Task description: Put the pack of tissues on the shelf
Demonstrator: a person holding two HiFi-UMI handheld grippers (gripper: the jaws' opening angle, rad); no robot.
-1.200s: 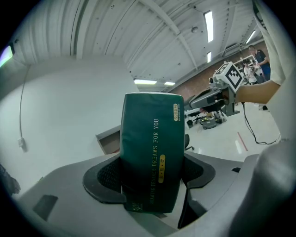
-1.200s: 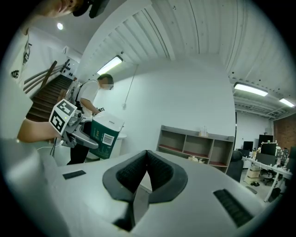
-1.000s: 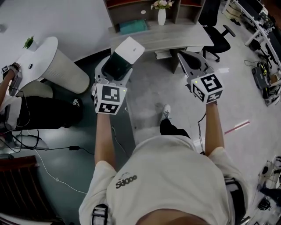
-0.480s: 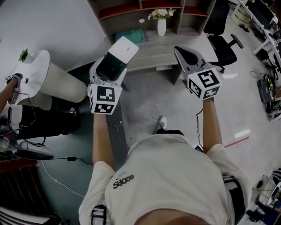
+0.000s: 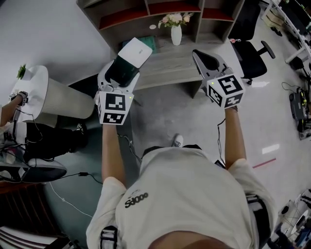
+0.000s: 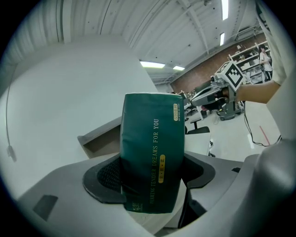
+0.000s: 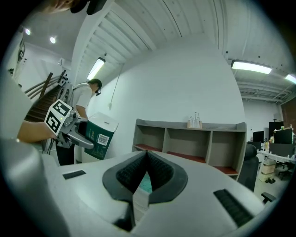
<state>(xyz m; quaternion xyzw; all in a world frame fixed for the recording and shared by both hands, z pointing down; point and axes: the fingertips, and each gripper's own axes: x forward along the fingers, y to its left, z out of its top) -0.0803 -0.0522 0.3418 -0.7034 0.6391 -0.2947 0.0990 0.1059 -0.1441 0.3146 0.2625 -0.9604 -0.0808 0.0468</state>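
A white wall [image 5: 43, 24] meets a grey polished floor [image 5: 165, 112]. Against the wall stands a grey shelf [image 5: 124, 18] with reddish boards. In front of it, a low grey tabletop [image 5: 170, 63] bears a vase of flowers [image 5: 176, 35] at its far edge. A black office chair [image 5: 252, 48] stands to the right, and desks [image 5: 291, 14] crowded with gear line the right edge. At left, a round white table [image 5: 36, 85] carries a small plant [image 5: 22, 71]. Near it, cables [image 5: 63, 199] trail over the floor. On the ceiling glow strip lights [image 7: 252, 67].
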